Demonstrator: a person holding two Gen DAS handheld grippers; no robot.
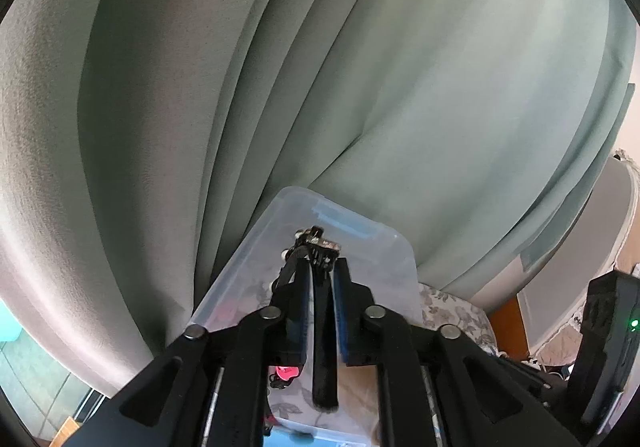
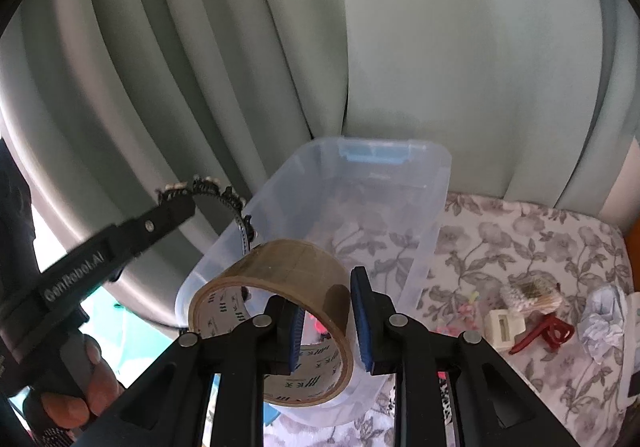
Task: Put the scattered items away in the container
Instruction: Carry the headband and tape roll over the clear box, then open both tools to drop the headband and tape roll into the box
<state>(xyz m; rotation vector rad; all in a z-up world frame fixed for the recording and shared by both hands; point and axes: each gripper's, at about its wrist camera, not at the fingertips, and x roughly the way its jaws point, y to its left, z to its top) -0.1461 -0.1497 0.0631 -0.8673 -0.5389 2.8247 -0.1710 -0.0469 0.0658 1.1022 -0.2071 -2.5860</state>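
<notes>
The right claw (image 2: 326, 321) is clamped on a roll of brown tape (image 2: 276, 327). One pad sits inside the ring and the other sits outside, so they pinch the wall of the roll. The roll hangs over the near end of the clear plastic box (image 2: 434, 207), which stands on a flowery cloth (image 2: 520, 247) in front of a green curtain (image 2: 440, 47).

The left claw (image 1: 322, 287) holds a thin black hairband (image 1: 322, 347) with little beads and teeth on it. The band runs between its blue pads, and the pads sit very close on it. It hangs above the box too.

The tape looks stiff and fairly light. Its outside is smooth and may slip, so pinching the wall is a good hold. It should drop fine and not break.

The hairband looks bendy and thin. Its beads could snag or snap off, so it wants a soft hold on the plain part.

More small things lie on the cloth to the right: a red clip (image 2: 548, 333), a small white box (image 2: 503, 327) and a crumpled tissue (image 2: 604, 323).
</notes>
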